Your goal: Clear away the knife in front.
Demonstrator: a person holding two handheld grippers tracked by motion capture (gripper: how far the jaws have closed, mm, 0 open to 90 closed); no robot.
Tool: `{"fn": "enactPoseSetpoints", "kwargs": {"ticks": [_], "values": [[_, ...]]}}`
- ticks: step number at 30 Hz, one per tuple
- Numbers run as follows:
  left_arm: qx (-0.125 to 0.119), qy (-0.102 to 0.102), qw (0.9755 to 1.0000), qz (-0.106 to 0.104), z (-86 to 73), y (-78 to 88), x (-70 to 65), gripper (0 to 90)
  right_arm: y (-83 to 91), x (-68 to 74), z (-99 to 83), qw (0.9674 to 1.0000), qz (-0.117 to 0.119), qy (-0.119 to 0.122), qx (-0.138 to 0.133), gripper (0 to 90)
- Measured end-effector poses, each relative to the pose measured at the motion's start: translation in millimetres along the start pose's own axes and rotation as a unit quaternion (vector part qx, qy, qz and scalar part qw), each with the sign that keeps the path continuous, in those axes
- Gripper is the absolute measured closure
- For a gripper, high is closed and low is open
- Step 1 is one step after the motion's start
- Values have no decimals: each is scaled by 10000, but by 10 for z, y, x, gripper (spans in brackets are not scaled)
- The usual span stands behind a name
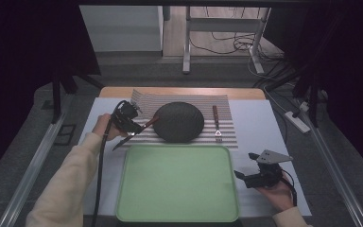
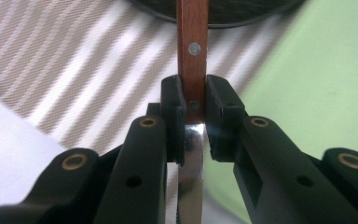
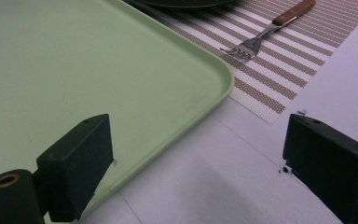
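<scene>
Left hand-held gripper (image 2: 195, 119) clamps knife (image 2: 193, 65): wooden handle, steel blade | right (image 3: 205, 163) wide open

Left gripper (image 2: 195, 122) was clamped on a knife (image 2: 193, 70) where wooden handle met blade, handle running ahead. Striped placemat (image 2: 74, 70) lay left of the jaws, green tray (image 2: 317, 84) right.

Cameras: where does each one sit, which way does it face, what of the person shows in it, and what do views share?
High view: above the person's side, looking forward and down; both forearms, left gripper, right gripper.
Left gripper view: rides the left gripper, looks along jaws shut on the knife.
Right gripper view: rides the right gripper, jaws open, beside the tray.
Shared: tray, striped mat, fork.
</scene>
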State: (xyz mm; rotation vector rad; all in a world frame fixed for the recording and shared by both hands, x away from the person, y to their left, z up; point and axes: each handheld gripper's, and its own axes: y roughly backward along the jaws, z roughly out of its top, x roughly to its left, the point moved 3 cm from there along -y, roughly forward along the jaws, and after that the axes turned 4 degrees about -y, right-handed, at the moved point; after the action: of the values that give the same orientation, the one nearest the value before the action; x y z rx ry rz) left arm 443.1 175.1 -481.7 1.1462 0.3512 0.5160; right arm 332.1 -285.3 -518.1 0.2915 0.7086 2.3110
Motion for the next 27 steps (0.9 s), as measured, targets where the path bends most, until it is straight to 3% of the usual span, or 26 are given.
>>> {"fn": "enactPoseSetpoints", "kwargs": {"ticks": [12, 18, 24, 27], "values": [[-121, -248, 9994, -205, -50, 52, -651, 778, -97, 8, 81, 9999, 122, 69, -25, 83], [-96, -453, 9981, -407, -61, -43, -962, 778, -135, 16, 103, 9998, 174, 104, -12, 83], [-50, -571, 9965, -603, -83, -215, -1205, 778, -140, 21, 110, 9997, 181, 132, 10, 83], [-34, -595, 9960, -665, -93, -259, -1258, 778, -138, 21, 110, 9998, 178, 121, 0, 83]]}}
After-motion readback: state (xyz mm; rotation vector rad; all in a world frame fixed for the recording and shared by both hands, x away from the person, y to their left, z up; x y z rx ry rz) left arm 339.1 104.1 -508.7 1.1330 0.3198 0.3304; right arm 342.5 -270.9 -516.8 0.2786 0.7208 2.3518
